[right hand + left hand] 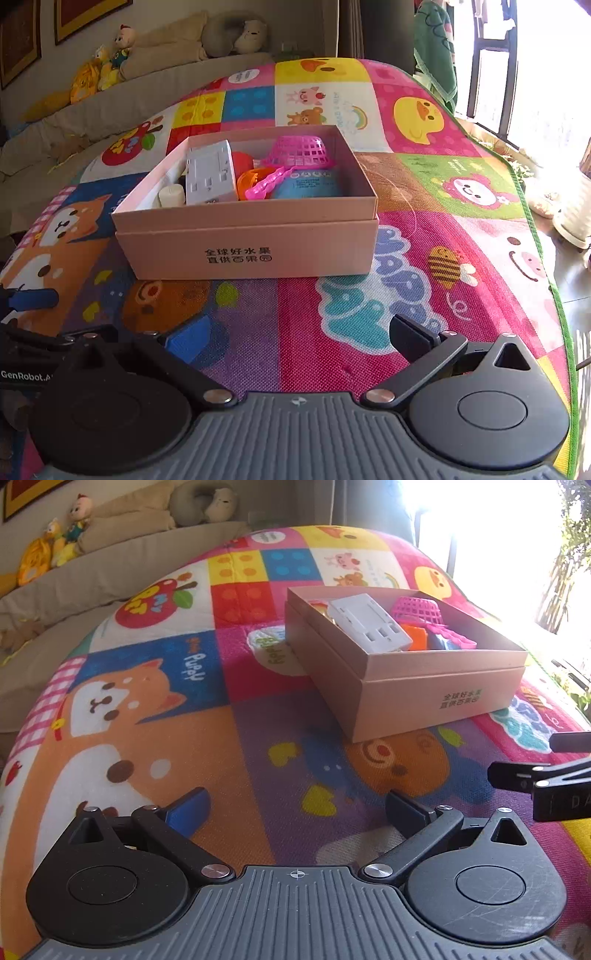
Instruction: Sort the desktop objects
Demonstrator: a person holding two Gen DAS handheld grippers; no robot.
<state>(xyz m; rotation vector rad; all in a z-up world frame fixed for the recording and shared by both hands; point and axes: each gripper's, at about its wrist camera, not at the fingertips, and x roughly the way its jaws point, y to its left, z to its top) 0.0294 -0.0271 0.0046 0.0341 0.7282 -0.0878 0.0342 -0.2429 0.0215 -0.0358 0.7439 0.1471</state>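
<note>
A pink cardboard box (436,698) (251,254) stands on the colourful play mat (240,738) (369,258). In it lie a white power strip (369,622) (210,173), a pink plastic basket (417,607) (301,151), an orange toy (253,177), a blue pouch (314,182) and a small white cylinder (171,195). My left gripper (295,808) is open and empty, low over the mat, in front and left of the box. My right gripper (295,336) is open and empty in front of the box.
A beige sofa (92,583) with plush toys (55,546) runs along the left and back. A bright window is at the right. A white pot (576,214) stands past the mat's right edge. The other gripper shows at each view's side (543,779) (29,332).
</note>
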